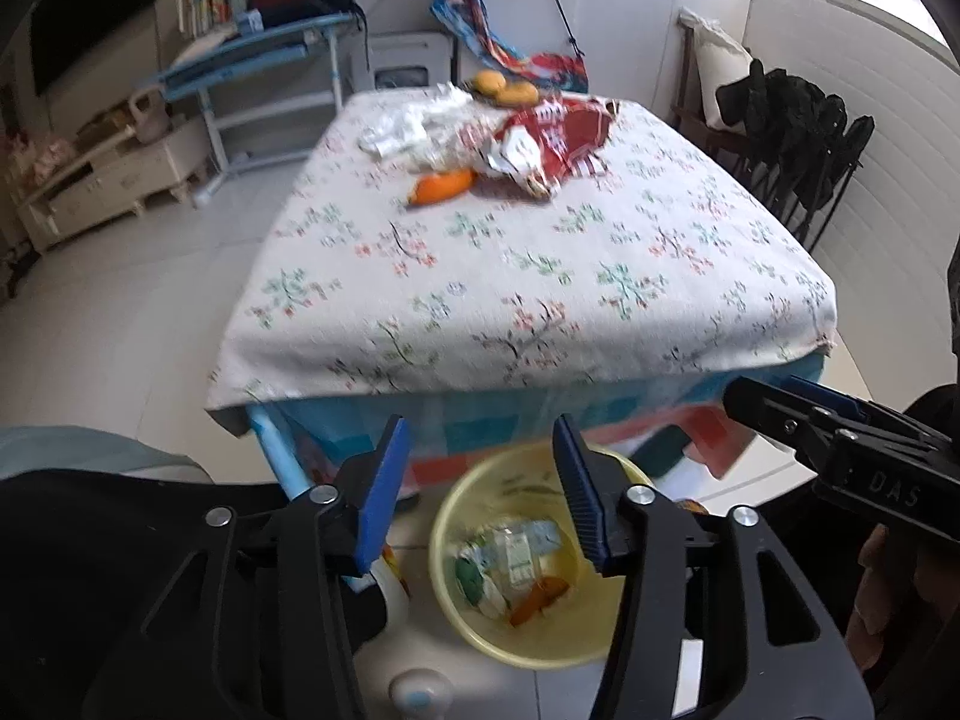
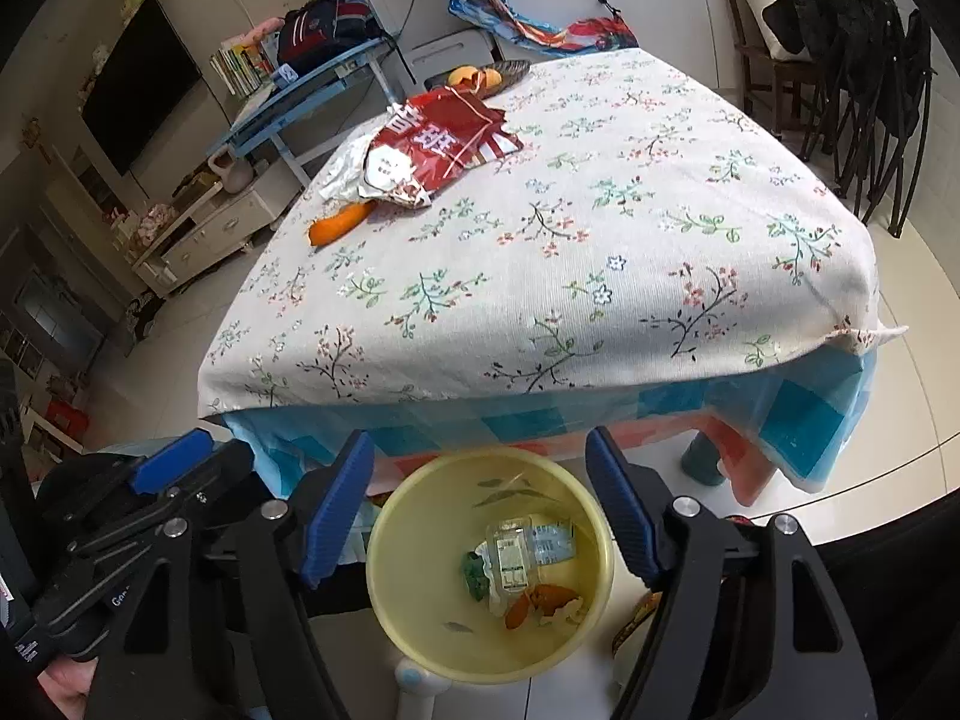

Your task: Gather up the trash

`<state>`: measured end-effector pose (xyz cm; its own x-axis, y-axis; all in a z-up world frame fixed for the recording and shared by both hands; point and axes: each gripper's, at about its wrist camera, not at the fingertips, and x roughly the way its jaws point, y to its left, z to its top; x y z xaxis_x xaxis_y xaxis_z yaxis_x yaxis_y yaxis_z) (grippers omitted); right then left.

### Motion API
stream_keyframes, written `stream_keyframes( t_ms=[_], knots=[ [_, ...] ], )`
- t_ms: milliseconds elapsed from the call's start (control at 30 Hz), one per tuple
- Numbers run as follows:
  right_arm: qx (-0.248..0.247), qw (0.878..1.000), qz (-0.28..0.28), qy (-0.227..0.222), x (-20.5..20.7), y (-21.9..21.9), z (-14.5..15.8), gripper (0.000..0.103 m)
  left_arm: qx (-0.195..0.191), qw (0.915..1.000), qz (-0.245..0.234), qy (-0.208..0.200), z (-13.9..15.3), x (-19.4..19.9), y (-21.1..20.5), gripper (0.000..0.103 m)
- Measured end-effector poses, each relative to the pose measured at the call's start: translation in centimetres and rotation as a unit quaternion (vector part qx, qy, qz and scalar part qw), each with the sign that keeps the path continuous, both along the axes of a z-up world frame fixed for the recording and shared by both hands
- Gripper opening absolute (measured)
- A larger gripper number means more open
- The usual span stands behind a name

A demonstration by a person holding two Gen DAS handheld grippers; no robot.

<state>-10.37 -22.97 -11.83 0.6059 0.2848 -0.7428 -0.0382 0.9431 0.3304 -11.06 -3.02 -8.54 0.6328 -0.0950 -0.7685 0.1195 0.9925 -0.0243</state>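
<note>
Partly done: yellow bin (image 2: 420, 630) holds a plastic bottle (image 2: 522, 546) and peel scraps. Red snack bag (image 2: 444, 144), orange peel (image 2: 339, 222) and white wrappers (image 1: 408, 126) remain on the table (image 2: 540, 300). Left gripper (image 1: 480, 492) and right gripper (image 2: 480, 504) both gape, holding nothing.

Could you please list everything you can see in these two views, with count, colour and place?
Table: one, white floral cloth over a blue checked one, centre.
Snack bag: one, red and silver, far end of table.
Orange peel: one piece, orange, on table just in front of the bag.
Crumpled wrappers: a heap, white, left of the bag.
Oranges: two, at the far table edge.
Bin: one, pale yellow, on floor below the near table edge, holding a clear bottle, green scrap and peel.
Desk: one, blue, far left, with a dark backpack.
Left gripper: blue pads, open, empty.
Right gripper: blue pads, open, empty, above the bin.
</note>
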Motion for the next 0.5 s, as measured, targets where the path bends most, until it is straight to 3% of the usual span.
stream_keyframes(
  t_ms=[500],
  knots=[
    [-0.012, 1.0, 0.007, -0.016, 0.5, 1.0, 0.3, 0.077, 0.022, 0.9991, 0.011, -0.036, 1.2, 1.2, 0.1, 0.063]
  ],
)
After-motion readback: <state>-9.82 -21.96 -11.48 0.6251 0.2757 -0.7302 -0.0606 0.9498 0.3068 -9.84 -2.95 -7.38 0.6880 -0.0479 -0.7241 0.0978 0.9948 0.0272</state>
